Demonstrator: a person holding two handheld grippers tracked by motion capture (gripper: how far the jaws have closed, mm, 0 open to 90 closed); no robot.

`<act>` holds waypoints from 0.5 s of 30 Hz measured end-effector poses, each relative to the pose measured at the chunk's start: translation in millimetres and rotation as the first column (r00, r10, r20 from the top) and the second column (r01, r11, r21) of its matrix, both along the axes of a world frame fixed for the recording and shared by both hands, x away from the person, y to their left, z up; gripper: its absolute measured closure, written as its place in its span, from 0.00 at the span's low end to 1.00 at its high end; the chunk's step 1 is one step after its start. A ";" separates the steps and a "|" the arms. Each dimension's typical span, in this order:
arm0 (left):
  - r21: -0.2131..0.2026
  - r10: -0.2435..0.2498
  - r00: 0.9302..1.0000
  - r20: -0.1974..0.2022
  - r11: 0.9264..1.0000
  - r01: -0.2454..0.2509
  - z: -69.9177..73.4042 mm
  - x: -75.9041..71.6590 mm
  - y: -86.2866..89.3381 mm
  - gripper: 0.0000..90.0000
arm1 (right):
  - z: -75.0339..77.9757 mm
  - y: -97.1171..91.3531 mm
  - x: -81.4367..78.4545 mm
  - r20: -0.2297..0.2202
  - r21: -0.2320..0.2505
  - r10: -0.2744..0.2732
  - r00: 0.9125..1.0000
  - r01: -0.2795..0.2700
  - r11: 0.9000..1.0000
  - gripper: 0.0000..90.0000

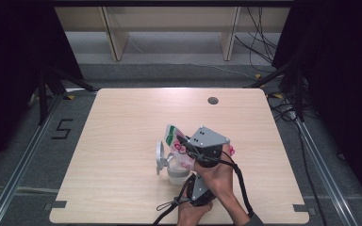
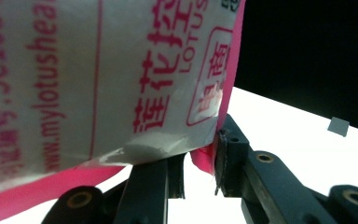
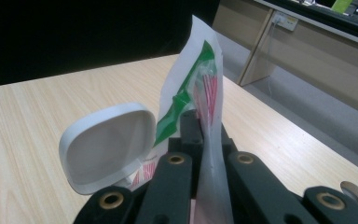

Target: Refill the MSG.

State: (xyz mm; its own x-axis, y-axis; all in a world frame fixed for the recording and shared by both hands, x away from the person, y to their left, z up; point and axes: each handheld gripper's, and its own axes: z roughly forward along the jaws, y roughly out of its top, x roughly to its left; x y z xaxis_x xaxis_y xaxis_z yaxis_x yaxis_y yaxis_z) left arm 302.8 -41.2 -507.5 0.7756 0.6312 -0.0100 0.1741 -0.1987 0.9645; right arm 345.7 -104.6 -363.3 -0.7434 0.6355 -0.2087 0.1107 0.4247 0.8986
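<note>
While both hand-held grippers pinch the bag (image 3: 200, 93) | open-lidded container (image 1: 169, 167) beneath, touching.

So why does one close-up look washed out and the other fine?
In the left gripper view the table is blown out to white and the pink-printed bag is soft from closeness; the right gripper view is evenly lit, the white lid crisp; the high view is dim at its edges.

Glossy plastic bag (image 3: 200, 93), matt wood-grain table (image 1: 122, 141), smooth white plastic lid (image 3: 105, 144).
</note>
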 end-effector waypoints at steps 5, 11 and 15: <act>0.002 0.000 1.000 0.000 1.000 0.000 -0.3 0.3 -0.1 0.84 | -0.1 0.2 0.1 0.001 -0.001 0.000 1.000 0.000 1.000 1.00; -0.069 0.030 1.000 -0.010 0.997 -0.031 -1.6 -0.5 -5.4 0.84 | 0.2 0.1 -0.1 0.000 -0.002 0.005 1.000 -0.005 1.000 1.00; -0.096 0.038 0.999 -0.020 0.995 -0.040 -2.1 -0.9 -6.1 0.84 | -1.1 1.1 0.5 0.001 -0.009 -0.002 1.000 0.002 1.000 1.00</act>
State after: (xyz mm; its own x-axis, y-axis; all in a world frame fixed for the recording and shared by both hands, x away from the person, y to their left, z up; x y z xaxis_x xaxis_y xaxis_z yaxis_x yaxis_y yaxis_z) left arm 301.9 -47.3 -509.7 0.7496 0.6563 -0.0859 0.1970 -0.0973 0.9756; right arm 346.2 -103.4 -364.5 -0.7419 0.6350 -0.2153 0.1106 0.4325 0.8948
